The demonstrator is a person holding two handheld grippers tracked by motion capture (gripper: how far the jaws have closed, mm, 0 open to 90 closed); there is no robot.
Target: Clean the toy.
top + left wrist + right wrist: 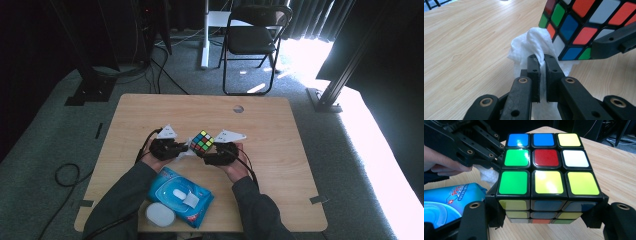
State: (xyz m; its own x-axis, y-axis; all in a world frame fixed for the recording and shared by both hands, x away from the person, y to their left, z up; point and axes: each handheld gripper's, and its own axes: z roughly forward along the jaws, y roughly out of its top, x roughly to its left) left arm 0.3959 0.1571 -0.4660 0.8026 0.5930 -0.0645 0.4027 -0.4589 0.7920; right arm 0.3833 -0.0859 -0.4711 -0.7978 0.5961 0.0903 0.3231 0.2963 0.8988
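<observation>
The left gripper [539, 60] pinches a white wipe [534, 43] against a puzzle cube [584, 22]. The right gripper [546, 202] clamps that cube above a wooden table [280, 125].

Both forearms enter from six o'clock and angle inward. The left claw [176, 148] is pinched tight, pointing toward three o'clock; the right claw [212, 152] is clamped, pointing toward ten o'clock, just beside the left.

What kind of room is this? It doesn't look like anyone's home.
Probably a lab or studio set up for recording. A small wooden table stands on grey carpet among black curtains, metal stands and loose floor cables, with a folding chair behind.
</observation>
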